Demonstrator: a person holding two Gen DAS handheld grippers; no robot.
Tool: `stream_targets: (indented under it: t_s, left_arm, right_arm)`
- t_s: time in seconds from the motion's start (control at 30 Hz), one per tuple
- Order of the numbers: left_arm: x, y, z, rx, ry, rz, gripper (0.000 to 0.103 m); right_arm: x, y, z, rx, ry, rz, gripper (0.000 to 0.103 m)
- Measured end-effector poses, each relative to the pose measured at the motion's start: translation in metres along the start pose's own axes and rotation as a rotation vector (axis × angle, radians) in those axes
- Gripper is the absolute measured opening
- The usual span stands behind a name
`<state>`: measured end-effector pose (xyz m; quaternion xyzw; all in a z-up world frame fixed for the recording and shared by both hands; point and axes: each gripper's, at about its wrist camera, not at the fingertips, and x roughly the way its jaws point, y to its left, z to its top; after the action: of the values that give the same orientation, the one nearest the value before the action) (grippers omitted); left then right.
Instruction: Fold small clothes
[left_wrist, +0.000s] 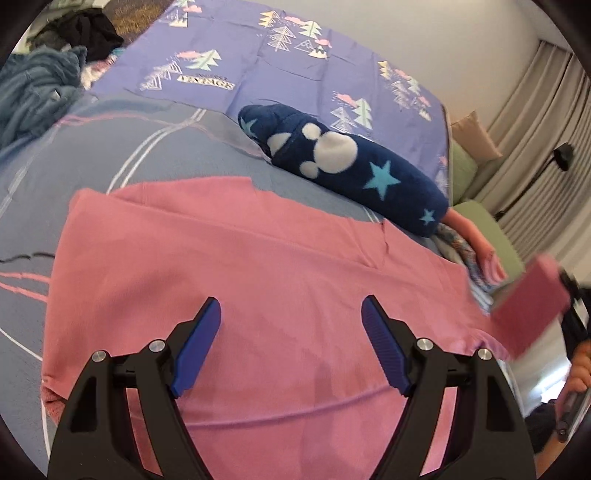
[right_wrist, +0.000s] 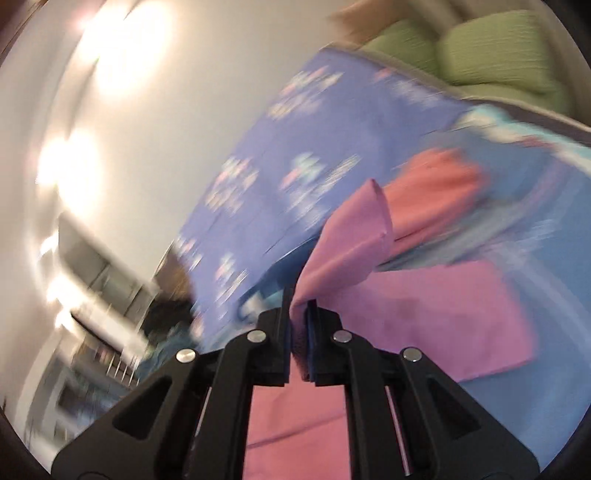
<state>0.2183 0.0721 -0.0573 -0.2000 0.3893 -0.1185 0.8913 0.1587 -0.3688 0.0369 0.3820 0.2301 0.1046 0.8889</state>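
A pink garment (left_wrist: 229, 266) lies spread flat on the bed. My left gripper (left_wrist: 291, 314) is open and empty, hovering over the garment's lower middle. At the right edge of the left wrist view a pink sleeve (left_wrist: 532, 306) is lifted off the bed. My right gripper (right_wrist: 298, 306) is shut on that pink sleeve (right_wrist: 347, 243) and holds it raised above the rest of the garment (right_wrist: 436, 310). The right wrist view is motion-blurred.
A navy fleece roll (left_wrist: 347, 166) with white mouse heads and blue stars lies beyond the garment. A purple tree-print sheet (left_wrist: 280, 62) covers the far bed. Crumpled blue and dark clothes (left_wrist: 40, 85) sit far left. Green cushions (right_wrist: 480, 48) and curtains (left_wrist: 546, 147) are to the right.
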Motion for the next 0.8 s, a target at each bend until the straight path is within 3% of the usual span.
stream_targets:
  t_s: [0.1, 0.23, 0.3, 0.4, 0.47, 0.67, 0.8]
  left_arm:
    - [-0.005, 0.016, 0.006, -0.062, 0.000, -0.088, 0.079]
    - [-0.001, 0.041, 0.008, -0.183, 0.025, -0.202, 0.079]
    - [0.000, 0.043, 0.009, -0.196, 0.024, -0.232, 0.079]
    - [0.003, 0.038, 0.010, -0.182, 0.034, -0.284, 0.079]
    - [0.007, 0.034, 0.009, -0.182, 0.054, -0.310, 0.079]
    - [0.012, 0.030, 0.008, -0.159, 0.078, -0.291, 0.079]
    - [0.009, 0.030, 0.008, -0.158, 0.095, -0.288, 0.079]
  right_arm:
    - [0.058, 0.048, -0.036, -0.094, 0.112, 0.055, 0.008]
    - [0.127, 0.082, -0.106, -0.206, 0.353, 0.078, 0.010]
    - [0.149, 0.086, -0.145, -0.275, 0.482, 0.073, 0.015]
    - [0.153, 0.088, -0.175, -0.353, 0.555, 0.058, 0.021]
    - [0.149, 0.091, -0.183, -0.408, 0.568, 0.046, 0.026]
    - [0.132, 0.100, -0.193, -0.582, 0.554, 0.031, 0.039]
    - [0.138, 0.109, -0.209, -0.769, 0.501, -0.089, 0.039]
